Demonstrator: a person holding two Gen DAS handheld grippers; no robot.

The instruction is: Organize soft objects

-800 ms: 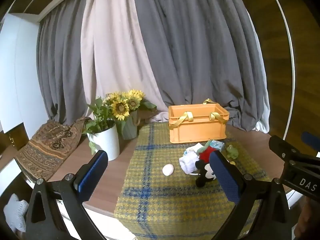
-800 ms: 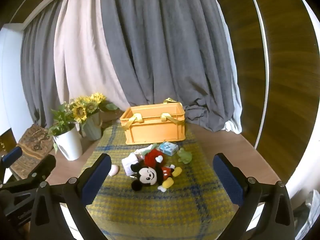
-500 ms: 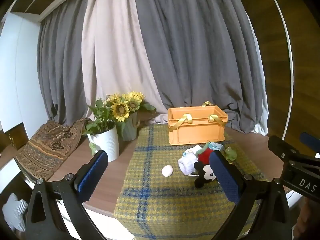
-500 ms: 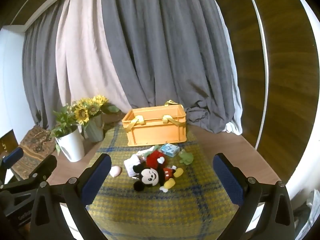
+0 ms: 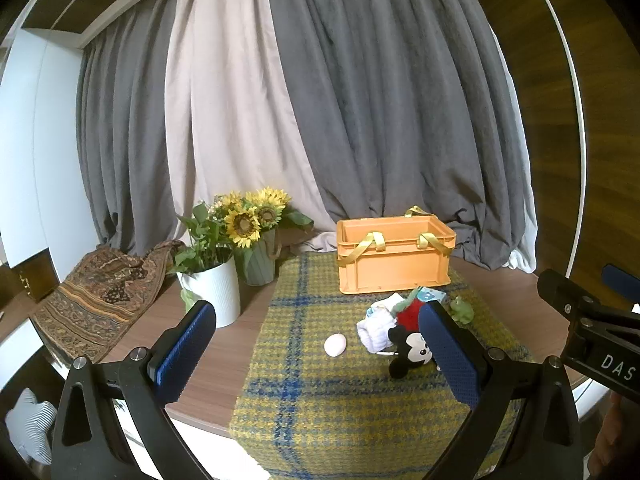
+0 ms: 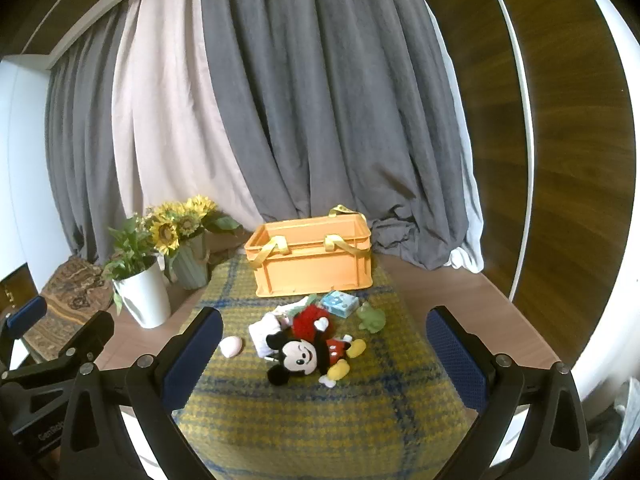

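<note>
An orange crate [image 6: 316, 254] [image 5: 394, 256] with yellow straps stands at the back of a yellow-blue plaid cloth [image 6: 320, 408]. In front of it lies a pile: a Mickey Mouse plush [image 6: 312, 354] [image 5: 410, 354], white rolled cloth [image 6: 266, 330] [image 5: 376, 330], a red plush ball [image 6: 308, 320], a light blue pack [image 6: 340, 303], a green frog [image 6: 371, 317] and a pale pink egg-shaped toy [image 6: 231, 347] [image 5: 335, 345]. My left gripper [image 5: 316, 354] and right gripper [image 6: 324, 364] are both open and empty, held back near the table's front edge.
A white pot with green plants [image 5: 212, 290] and a green vase of sunflowers [image 5: 258, 236] stand left of the cloth. A patterned brown cloth [image 5: 96, 292] lies at the far left. Grey and pink curtains hang behind. The wooden table [image 6: 460, 300] shows right of the cloth.
Both views have shifted slightly downward and back; the objects on the cloth have not moved. Both grippers stay open.
</note>
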